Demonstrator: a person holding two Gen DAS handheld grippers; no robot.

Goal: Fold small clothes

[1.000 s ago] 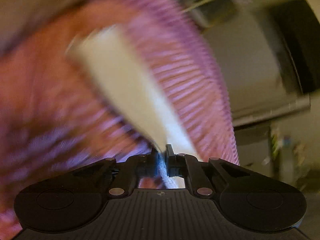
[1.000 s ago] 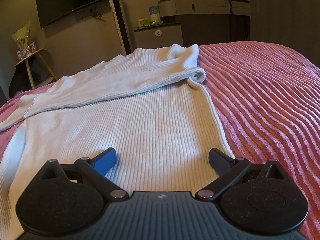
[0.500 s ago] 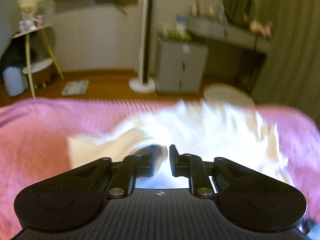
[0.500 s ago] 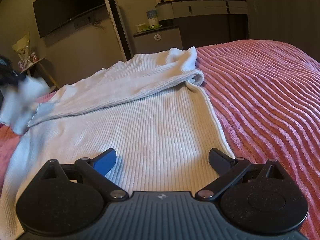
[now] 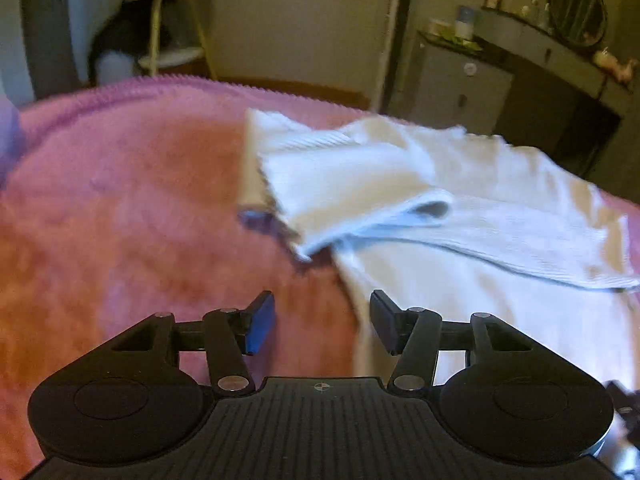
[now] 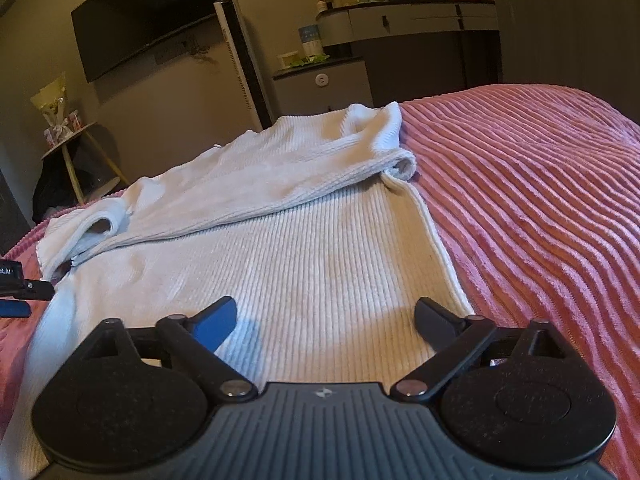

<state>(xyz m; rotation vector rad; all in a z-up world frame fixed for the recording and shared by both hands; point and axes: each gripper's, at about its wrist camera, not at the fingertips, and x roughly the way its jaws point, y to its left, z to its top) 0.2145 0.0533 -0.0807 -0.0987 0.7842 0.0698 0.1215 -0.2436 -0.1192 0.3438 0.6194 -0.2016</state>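
Note:
A white ribbed sweater (image 6: 300,248) lies flat on the pink ribbed bedspread (image 6: 540,200), with both sleeves folded across its chest. The left sleeve's cuff (image 5: 352,192) rests loosely on the sweater's left edge, also seen as the cuff (image 6: 92,224) in the right wrist view. My left gripper (image 5: 322,320) hovers over the bedspread (image 5: 140,220) beside the sweater (image 5: 500,300); its jaws are opening with nothing between them. Its tip, the left gripper (image 6: 16,292), shows at the frame's left edge. My right gripper (image 6: 324,316) hangs above the sweater's lower body, jaws wide and closing slightly, nothing pinched.
Beyond the bed's far edge stand a wall television (image 6: 148,28), a tall white tower unit (image 6: 240,64), a small grey cabinet (image 6: 324,80), a dark dresser (image 6: 420,20) with bottles and a round mirror, and a stool (image 6: 76,148) with flowers.
My left gripper swung in with the sleeve cuff, let it go onto the sweater and drew back with its jaws apart. The right gripper stayed where it was.

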